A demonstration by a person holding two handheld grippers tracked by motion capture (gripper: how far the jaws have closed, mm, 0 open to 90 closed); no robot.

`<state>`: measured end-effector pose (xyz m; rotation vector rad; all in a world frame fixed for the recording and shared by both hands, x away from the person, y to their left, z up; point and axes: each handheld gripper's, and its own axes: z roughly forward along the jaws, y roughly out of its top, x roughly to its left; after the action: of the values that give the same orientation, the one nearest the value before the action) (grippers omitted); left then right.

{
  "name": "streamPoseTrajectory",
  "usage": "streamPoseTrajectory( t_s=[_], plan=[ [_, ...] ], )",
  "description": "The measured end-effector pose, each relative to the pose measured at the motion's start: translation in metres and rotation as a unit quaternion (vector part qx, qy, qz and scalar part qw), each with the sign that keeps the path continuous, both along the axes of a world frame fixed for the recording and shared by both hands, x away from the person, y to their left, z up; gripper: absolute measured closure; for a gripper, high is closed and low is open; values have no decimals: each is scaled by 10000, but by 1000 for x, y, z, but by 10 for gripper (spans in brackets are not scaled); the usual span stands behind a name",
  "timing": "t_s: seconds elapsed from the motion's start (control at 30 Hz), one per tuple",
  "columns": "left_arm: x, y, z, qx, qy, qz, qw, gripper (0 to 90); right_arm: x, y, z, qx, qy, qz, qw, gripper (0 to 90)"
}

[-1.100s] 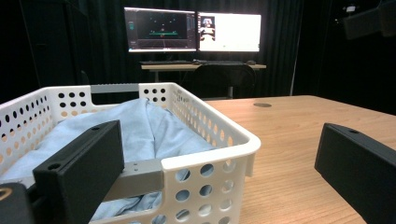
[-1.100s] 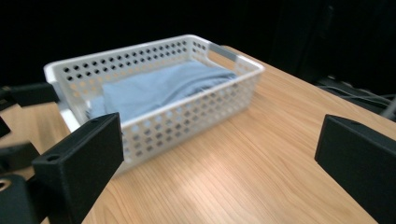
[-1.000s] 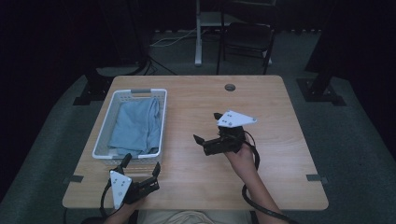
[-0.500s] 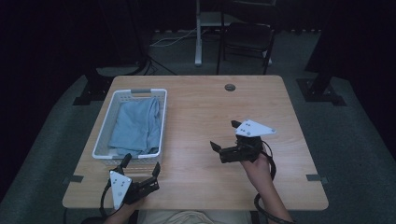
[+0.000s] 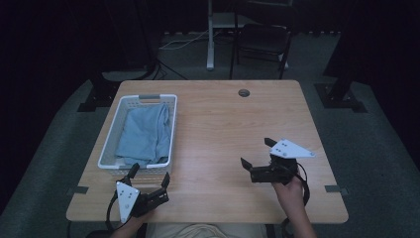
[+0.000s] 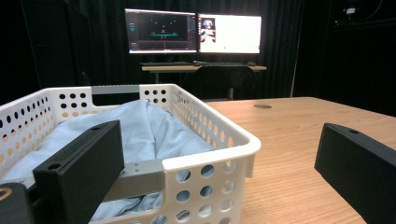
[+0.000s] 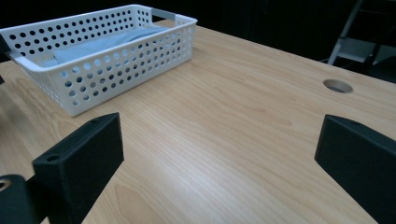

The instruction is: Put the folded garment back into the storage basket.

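1. On the desk [image 5: 218, 129], left side: white basket [image 5: 110, 148] with a blue cloth [image 5: 143, 134] lying inside it.
2. Left gripper [image 5: 149, 184] sits at the near desk edge, just beside the basket's near end, jaws spread wide, holding nothing.
3. Right gripper [image 5: 256, 159] is over bare wood on the right, well apart from the basket, jaws spread wide, empty.
4. Round hole [image 5: 243, 92] at the far desk edge.
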<state>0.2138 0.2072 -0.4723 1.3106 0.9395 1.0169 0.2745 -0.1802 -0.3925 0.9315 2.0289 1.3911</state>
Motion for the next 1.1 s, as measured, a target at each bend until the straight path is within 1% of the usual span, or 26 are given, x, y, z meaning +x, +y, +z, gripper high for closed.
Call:
streamPoseTrajectory(
  t_s=[0.03,0.1,0.2,0.27,0.37,0.47,0.6,0.63,0.7,0.73,0.77,0.83,0.87,0.9,0.93,0.97,1.07,1.1],
  plan=[
    [0,0,0,-3,-4,-1,10000,26,-2,-3,-2,17,18,-6,10000,10],
    [0,0,0,-3,-4,1,10000,26,-5,-8,-7,20,29,-113,9999,10],
    [0,0,0,0,0,7,10000,26,-7,-16,-15,46,110,-225,9997,10],
    [0,0,0,6,4,16,10000,26,-8,-21,-19,91,196,-248,9995,10],
    [0,0,0,11,7,19,10000,26,-12,-28,-23,151,235,-323,9991,10],
    [0,0,0,3,1,17,10000,26,-18,-33,-26,128,204,-450,9987,10],
    [0,0,0,5,2,18,10000,26,-25,-41,-35,235,263,-570,9977,10],
    [0,0,0,6,3,18,10000,26,-26,-42,-38,224,283,-590,9976,10],
    [0,0,0,7,5,20,10000,26,-30,-44,-42,220,179,-705,9971,10],
    [0,0,0,6,3,18,10000,26,-31,-45,-43,231,157,-713,9971,10],
    [0,0,0,3,2,18,10000,27,-33,-46,-44,183,70,-750,9970,10],
    [0,0,0,8,5,20,10000,27,-34,-48,-47,-33,50,-795,9968,10],
    [0,0,0,9,7,21,10000,26,-36,-50,-50,-60,36,-879,9961,10],
    [0,0,0,9,7,21,10000,26,-38,-52,-52,-31,7,-948,9955,10],
    [0,0,0,10,7,21,10000,26,-38,-52,-52,-31,7,-948,9955,10],
    [0,0,0,10,8,22,10000,27,-38,-56,-55,26,121,-890,9960,10],
    [0,0,0,9,7,32,10000,26,-40,-62,-61,70,188,-983,9950,10],
    [0,0,0,8,7,33,10000,26,-41,-64,-62,126,203,-1004,9947,10]
  ],
)
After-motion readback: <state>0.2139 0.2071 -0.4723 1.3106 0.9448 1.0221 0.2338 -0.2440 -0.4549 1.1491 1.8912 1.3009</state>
